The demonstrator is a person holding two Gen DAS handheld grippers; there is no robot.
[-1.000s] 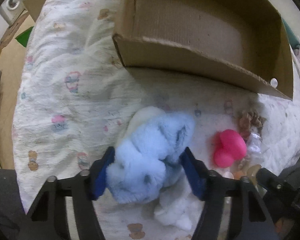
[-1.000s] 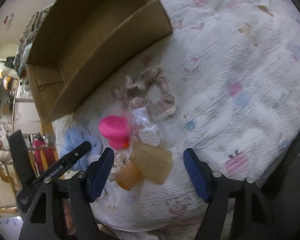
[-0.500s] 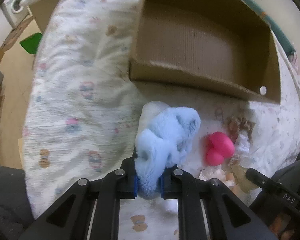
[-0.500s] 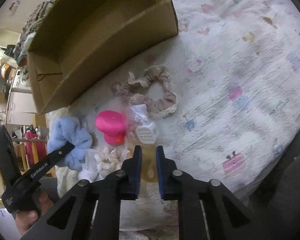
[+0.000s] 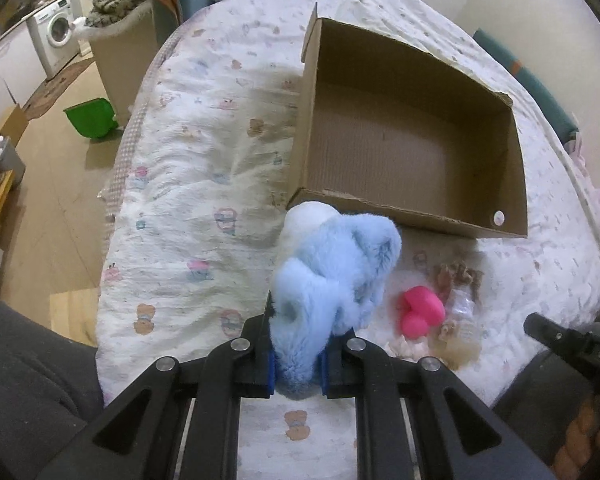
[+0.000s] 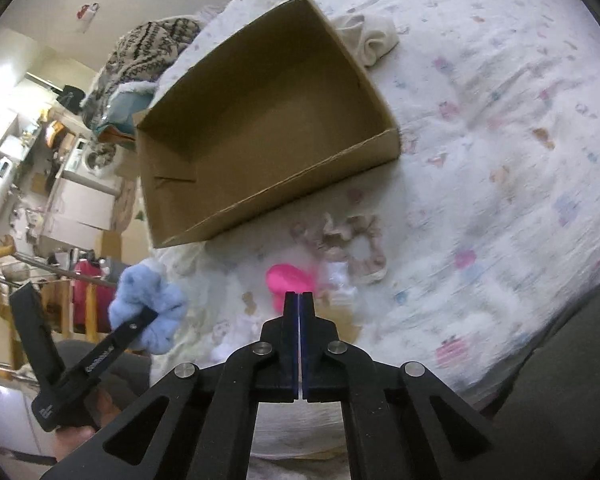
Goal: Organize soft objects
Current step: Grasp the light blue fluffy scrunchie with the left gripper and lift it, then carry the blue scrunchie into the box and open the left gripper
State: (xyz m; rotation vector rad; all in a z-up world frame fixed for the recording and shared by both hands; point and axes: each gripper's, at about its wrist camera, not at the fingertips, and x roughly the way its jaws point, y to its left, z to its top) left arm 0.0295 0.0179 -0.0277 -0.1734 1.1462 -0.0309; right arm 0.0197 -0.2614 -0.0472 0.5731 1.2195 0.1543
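Left to right, starting with the left gripper [image 5: 298,364]; its jaws are clamped tight on the low end of a fluffy blue plush [image 5: 332,276], which bunches up toward 12 o'clock, with a white bit peeking out behind it at 11; I can't tell if that's part of the same toy. The plush looks clear of the bedspread [image 5: 188,216], and the cardboard box [image 5: 412,136] sits open and empty just past it, between 12 and 1.

If I were doing this step I'd carry the plush over the near wall of the box, get it well above the floor of the box, and only then let go; fur that squishy can snag a pad on release, so open wide.

The box is plain corrugated card, rectangular, low near wall; the bedspread is crinkly cotton with little pastel prints.

At 3 o'clock from the plush lies a smooth hot-pink rounded thing [image 5: 420,312], looks rubbery; past it a frilly beige scrunchie [image 6: 348,244], ruffled and floppy; at 4 a translucent tan pouch [image 5: 458,350], maybe.

The right gripper [image 6: 300,300] has its jaws pressed together with only a sliver of light between them; I see nothing pinched there, so that grab probably needs redoing, lower and deeper on the pouch.
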